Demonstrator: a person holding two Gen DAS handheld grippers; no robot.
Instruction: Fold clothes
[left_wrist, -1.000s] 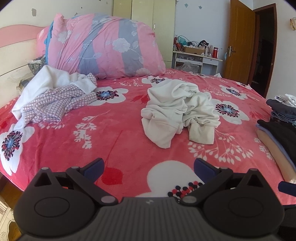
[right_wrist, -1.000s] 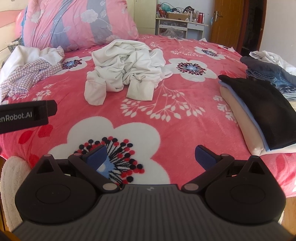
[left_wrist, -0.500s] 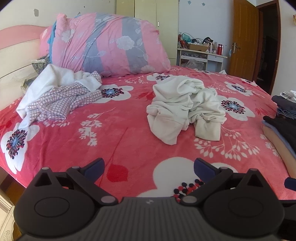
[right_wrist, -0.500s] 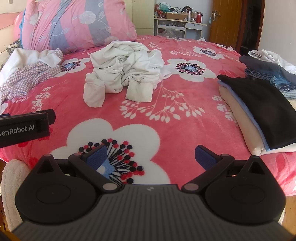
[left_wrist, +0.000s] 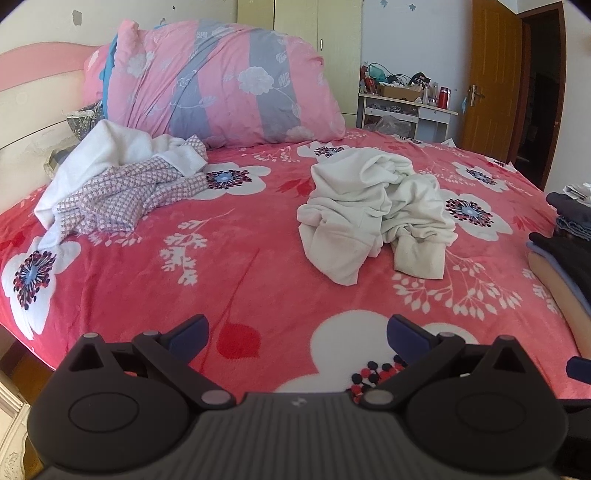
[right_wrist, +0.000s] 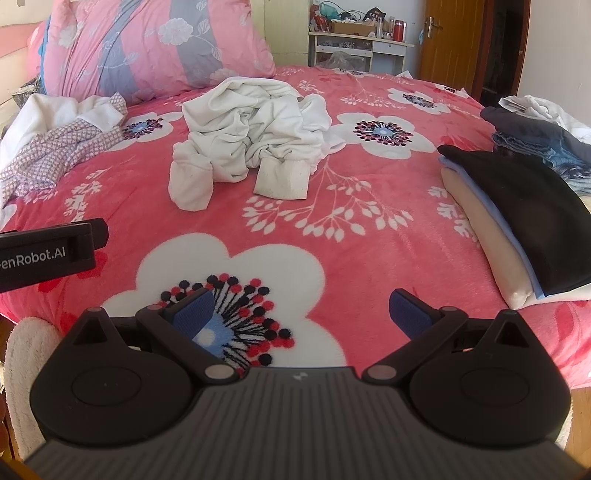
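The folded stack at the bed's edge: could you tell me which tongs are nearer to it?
Right. The right tongs have the folded stack close ahead on their right side; the left tongs see it only at the far right edge, beyond the right tongs.

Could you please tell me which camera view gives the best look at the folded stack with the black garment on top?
The right wrist view: the folded stack of black, pale blue and cream garments shows whole there, layers distinct. The left wrist view catches only its near corner, cut by the frame edge.
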